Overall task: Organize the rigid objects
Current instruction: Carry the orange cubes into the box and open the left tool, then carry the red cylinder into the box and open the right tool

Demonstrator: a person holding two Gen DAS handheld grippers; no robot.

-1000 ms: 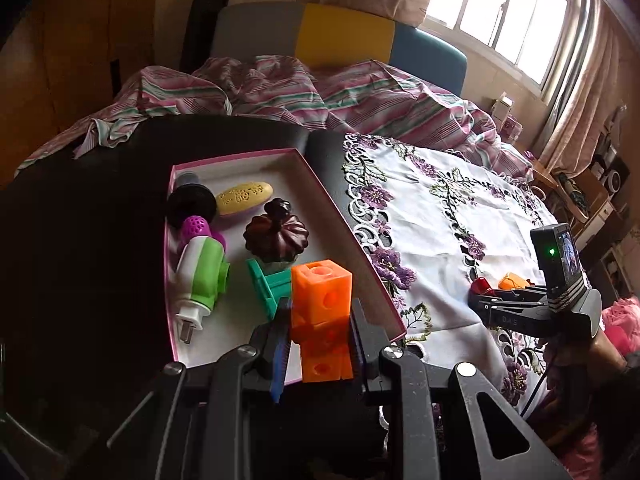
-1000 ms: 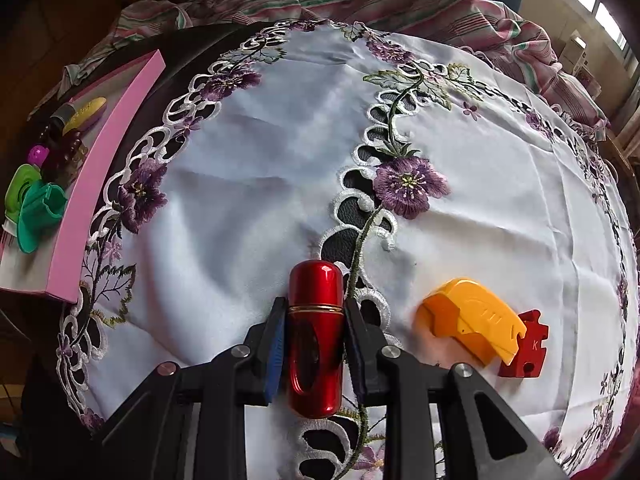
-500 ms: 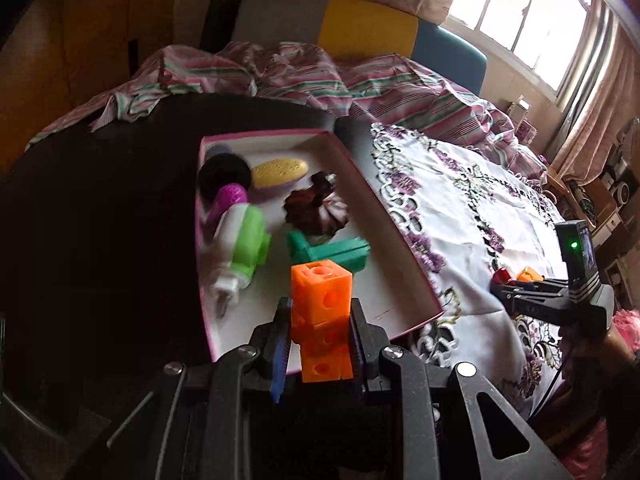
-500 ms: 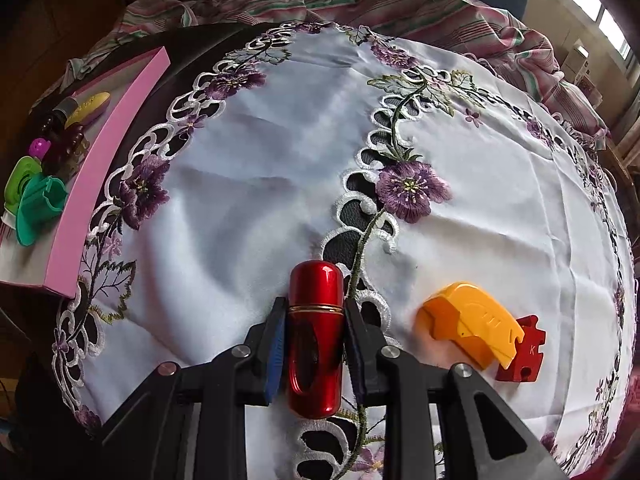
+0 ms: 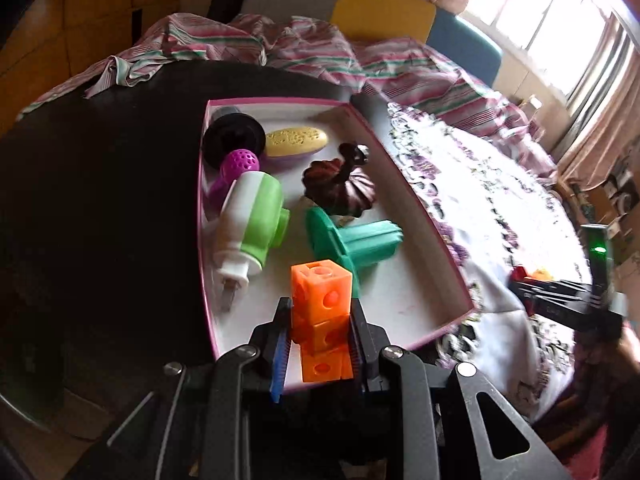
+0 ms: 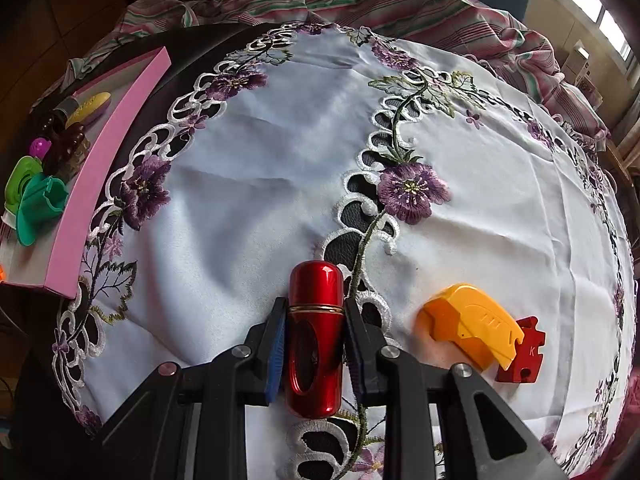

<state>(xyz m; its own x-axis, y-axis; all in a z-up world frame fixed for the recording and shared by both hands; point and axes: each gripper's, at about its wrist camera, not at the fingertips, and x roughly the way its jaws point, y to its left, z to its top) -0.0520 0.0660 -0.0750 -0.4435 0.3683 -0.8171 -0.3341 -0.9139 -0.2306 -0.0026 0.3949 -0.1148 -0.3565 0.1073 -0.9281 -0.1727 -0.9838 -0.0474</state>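
The right gripper [image 6: 315, 322] clamps a red capsule-shaped case [image 6: 315, 336] over the embroidered tablecloth [image 6: 256, 184]; just right lies an orange plastic piece [image 6: 470, 326].

The tray [image 5: 424, 216] sits at the left of the worktop [image 5: 100, 200], beside the tablecloth [image 6: 280, 152]. In the tray, a disc [image 5: 234, 136] lies far, a bottle [image 5: 252, 220] left, and a flanged peg [image 5: 352, 238] right of it. On the tablecloth, a capsule [image 6: 316, 332] lies near, with a cap [image 6: 468, 324] to its right.
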